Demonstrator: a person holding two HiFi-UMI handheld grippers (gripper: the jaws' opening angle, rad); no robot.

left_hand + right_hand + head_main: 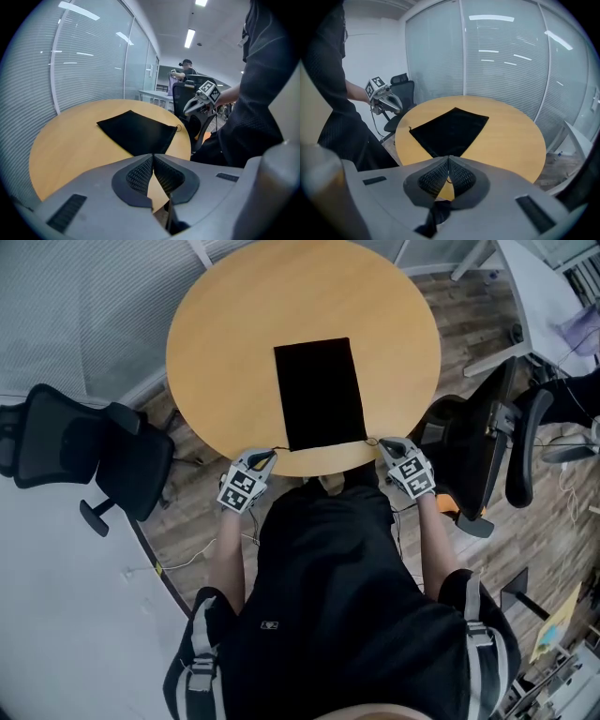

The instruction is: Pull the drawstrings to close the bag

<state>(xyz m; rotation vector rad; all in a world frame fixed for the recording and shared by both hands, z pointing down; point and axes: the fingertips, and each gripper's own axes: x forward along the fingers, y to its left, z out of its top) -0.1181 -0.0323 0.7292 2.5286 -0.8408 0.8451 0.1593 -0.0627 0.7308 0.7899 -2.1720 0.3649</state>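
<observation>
A flat black drawstring bag (320,393) lies on the round wooden table (216,343), its mouth at the near edge. My left gripper (270,457) is at the bag's near left corner, shut. A thin drawstring (279,448) runs from that corner to its tips. My right gripper (382,443) is shut at the near right corner, where the other drawstring (372,440) reaches it. A dark strand shows between its pads (449,178). In the left gripper view the bag (136,131) ends in a small cord loop (178,127) below the right gripper (188,110).
Black office chairs stand left (84,446) and right (478,451) of the table. A person (185,70) stands far back in the room. Glass walls with blinds (506,61) ring the table's far side.
</observation>
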